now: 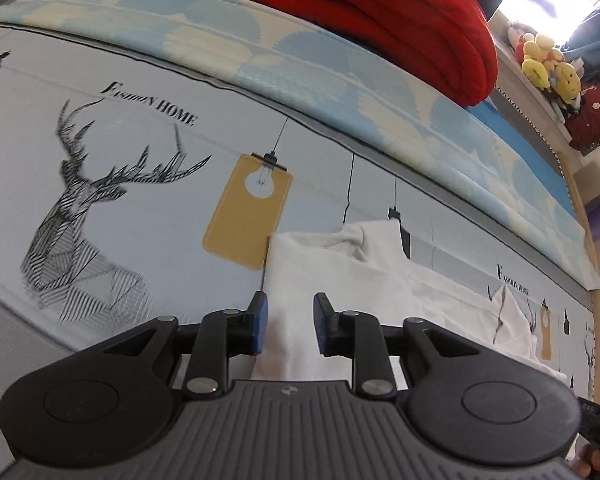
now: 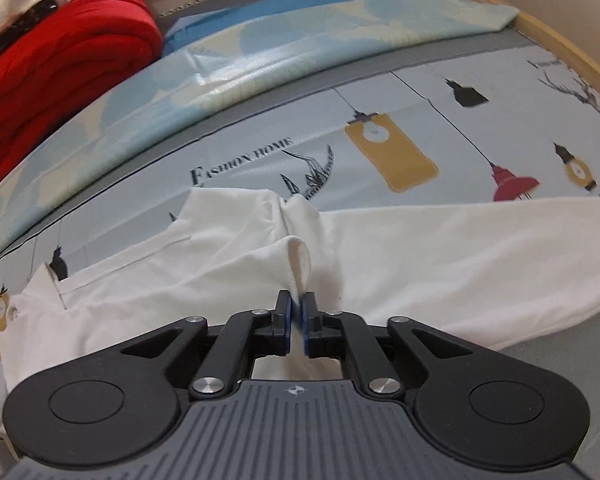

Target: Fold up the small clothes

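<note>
A small white garment (image 2: 440,256) lies spread on the printed bedsheet (image 2: 260,152). My right gripper (image 2: 296,300) is shut on a raised fold of the white garment near its hem. In the left wrist view the same white garment (image 1: 332,276) lies ahead, its left edge running between the blue pads. My left gripper (image 1: 290,312) is open, just over the garment's near left part, holding nothing.
A folded red blanket (image 1: 404,20) and a light blue patterned quilt (image 1: 340,76) lie along the far side of the bed. Plush toys (image 1: 548,60) sit on a shelf beyond. The wooden bed edge (image 2: 572,52) curves at the right.
</note>
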Tool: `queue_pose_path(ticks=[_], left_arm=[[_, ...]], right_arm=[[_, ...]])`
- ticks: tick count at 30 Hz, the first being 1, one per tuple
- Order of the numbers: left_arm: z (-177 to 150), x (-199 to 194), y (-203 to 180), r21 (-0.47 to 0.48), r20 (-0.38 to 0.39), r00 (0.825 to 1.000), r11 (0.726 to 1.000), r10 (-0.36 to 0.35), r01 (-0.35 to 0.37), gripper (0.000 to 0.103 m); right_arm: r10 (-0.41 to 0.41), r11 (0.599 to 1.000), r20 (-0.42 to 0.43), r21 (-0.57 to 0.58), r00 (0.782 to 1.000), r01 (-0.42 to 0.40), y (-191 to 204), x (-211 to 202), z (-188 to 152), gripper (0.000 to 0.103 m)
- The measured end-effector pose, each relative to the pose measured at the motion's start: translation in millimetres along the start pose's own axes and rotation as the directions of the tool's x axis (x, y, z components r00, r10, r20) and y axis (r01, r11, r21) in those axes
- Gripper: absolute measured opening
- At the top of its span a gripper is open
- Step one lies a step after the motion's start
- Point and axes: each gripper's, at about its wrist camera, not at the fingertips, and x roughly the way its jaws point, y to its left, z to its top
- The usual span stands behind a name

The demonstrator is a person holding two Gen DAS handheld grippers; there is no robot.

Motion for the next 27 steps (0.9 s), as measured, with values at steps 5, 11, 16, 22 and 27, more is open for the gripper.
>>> queue_pose_path(ticks=[5, 11, 16, 22, 27], left_arm=[[9.8, 31.5, 8.3, -0.004, 0.030, 0.999, 1.000, -0.011, 0.012, 0.042], [8.2, 62.1, 18.2, -0.058, 0.001, 0.999, 0.997, -0.047, 0.047, 0.044], [3.2, 72.9, 4.2, 0.023, 0.013, 0.997, 0.996, -0.082, 0.082, 0.043], [5.1, 63.9, 7.0, 0.135, 0.059, 0.998, 0.991, 0.000, -0.008, 0.000], [12.3, 42.8, 15.5, 0.114, 0.141, 0.990, 0.993, 0.017, -0.034, 0.000]], right_arm=[[0.006, 1.000, 0.006, 0.021, 1.000, -0.006, 1.3, -2.8, 1.0, 0.016], [0.017, 1.000, 0.019, 0.008, 1.000, -0.018, 6.6, -7.1, 1.5, 0.016], [0.023, 1.000, 0.016, 0.011, 1.000, -0.023, 6.0, -6.2, 1.8, 0.016], [0.021, 1.000, 0.016, 0.015, 1.000, -0.021, 2.9, -6.9, 1.4, 0.016], [0.023, 1.000, 0.017, 0.014, 1.000, -0.024, 4.4, -7.0, 1.0, 0.016]])
